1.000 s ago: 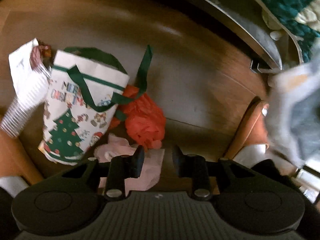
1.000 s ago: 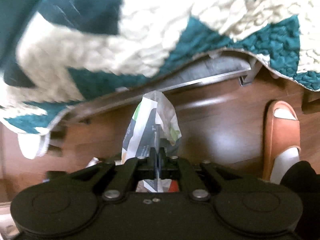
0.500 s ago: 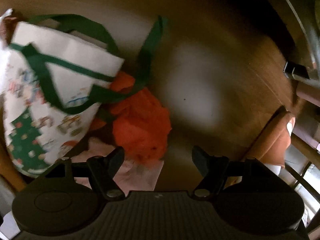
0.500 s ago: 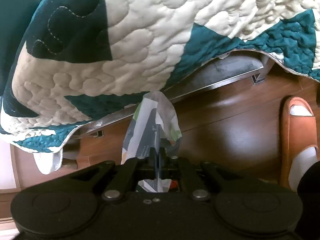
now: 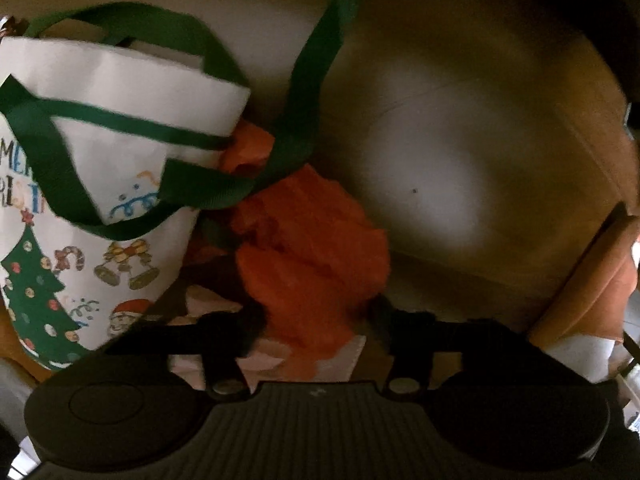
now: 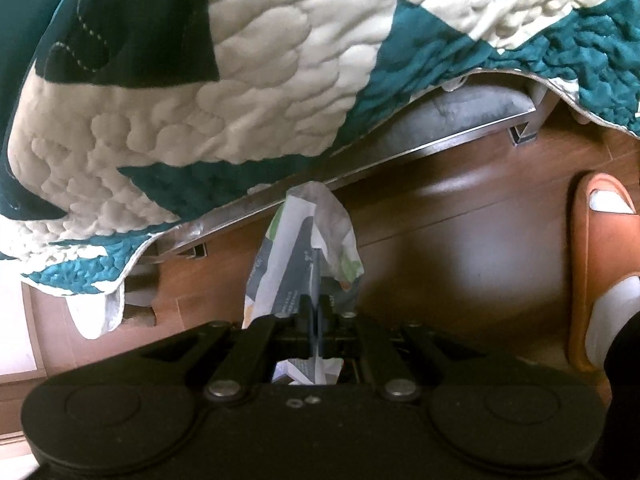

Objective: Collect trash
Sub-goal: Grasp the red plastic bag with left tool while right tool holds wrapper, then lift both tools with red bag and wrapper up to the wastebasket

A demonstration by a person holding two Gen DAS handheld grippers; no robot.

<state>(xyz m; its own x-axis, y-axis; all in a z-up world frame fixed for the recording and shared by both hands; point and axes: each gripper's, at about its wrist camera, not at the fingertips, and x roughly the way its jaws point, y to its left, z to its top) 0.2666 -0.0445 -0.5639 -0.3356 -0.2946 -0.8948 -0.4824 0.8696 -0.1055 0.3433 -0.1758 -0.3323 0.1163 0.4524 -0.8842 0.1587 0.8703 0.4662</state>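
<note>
Left gripper (image 5: 316, 320) – jaws just closing around red paper (image 5: 316, 264), contact unclear; tote (image 5: 100, 168) at nine o'clock. Right gripper (image 6: 316, 320) – jaws pinching wrapper (image 6: 304, 248).

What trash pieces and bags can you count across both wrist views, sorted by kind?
Crumpled paper pieces: 3 (orange paper, pink paper, printed wrapper)
Christmas gift bag: 1
Total: 4

- Left wrist view: dim, motion-smeared; a pale glare patch on the floor (image 5: 424, 184) right of the soft-edged Christmas bag (image 5: 100, 184).
- Right wrist view: brighter, sharper; the quilt (image 6: 240, 80) bows with fisheye curve.
</note>
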